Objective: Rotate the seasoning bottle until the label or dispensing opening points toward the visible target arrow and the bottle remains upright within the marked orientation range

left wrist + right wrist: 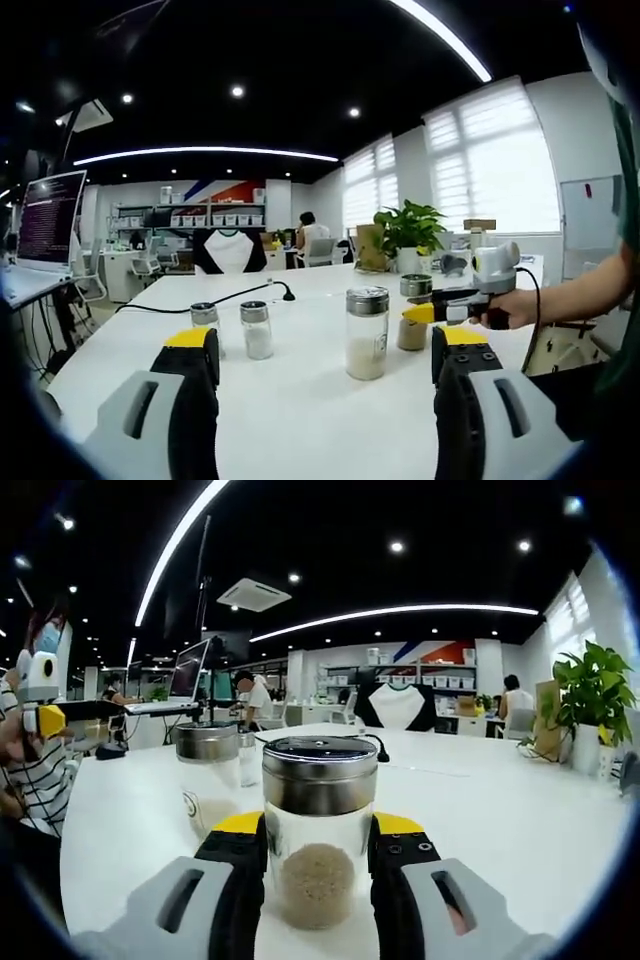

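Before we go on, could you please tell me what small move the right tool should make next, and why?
Probably a slow twist of the bottle, kept upright. The right tool already has a jaw on each side of it, apparently gripping, and no arrow is in sight to confirm alignment.

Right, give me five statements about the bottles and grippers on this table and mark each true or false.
1. The right gripper has its jaws on either side of a bottle with brownish powder. True.
2. That bottle lies on its side. False: it stands upright on the white table.
3. The left gripper is closed on the bottle with white powder. False: its jaws are wide apart and that bottle stands beyond them, untouched.
4. A potted plant stands at the far side of the table. True.
5. The bottles have red plastic caps. False: the lids are silver metal, as on the two small bottles.
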### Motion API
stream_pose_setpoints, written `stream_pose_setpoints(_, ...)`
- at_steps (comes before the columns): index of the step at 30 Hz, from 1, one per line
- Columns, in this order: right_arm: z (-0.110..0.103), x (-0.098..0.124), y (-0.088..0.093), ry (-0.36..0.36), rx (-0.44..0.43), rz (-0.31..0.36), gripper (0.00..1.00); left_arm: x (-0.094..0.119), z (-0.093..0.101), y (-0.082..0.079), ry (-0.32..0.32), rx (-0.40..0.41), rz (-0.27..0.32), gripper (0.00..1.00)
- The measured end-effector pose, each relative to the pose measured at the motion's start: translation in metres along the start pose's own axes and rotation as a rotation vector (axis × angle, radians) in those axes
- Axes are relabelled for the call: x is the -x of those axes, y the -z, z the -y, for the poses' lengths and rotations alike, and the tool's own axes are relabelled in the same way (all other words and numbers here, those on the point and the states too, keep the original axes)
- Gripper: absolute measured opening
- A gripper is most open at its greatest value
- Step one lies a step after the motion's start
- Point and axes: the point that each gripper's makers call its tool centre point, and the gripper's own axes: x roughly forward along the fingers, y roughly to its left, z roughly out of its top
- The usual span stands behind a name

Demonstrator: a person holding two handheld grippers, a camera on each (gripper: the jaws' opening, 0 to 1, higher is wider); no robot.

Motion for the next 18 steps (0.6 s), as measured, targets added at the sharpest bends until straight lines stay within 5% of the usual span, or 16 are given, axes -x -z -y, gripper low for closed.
stream_pose_setpoints(18,-0.0082,0.0044,-0.0007,-0.298,0.013,0.016,0.38,-0.0015,-0.0003,0.0008,-0.005,0.002,-0.006,0.93)
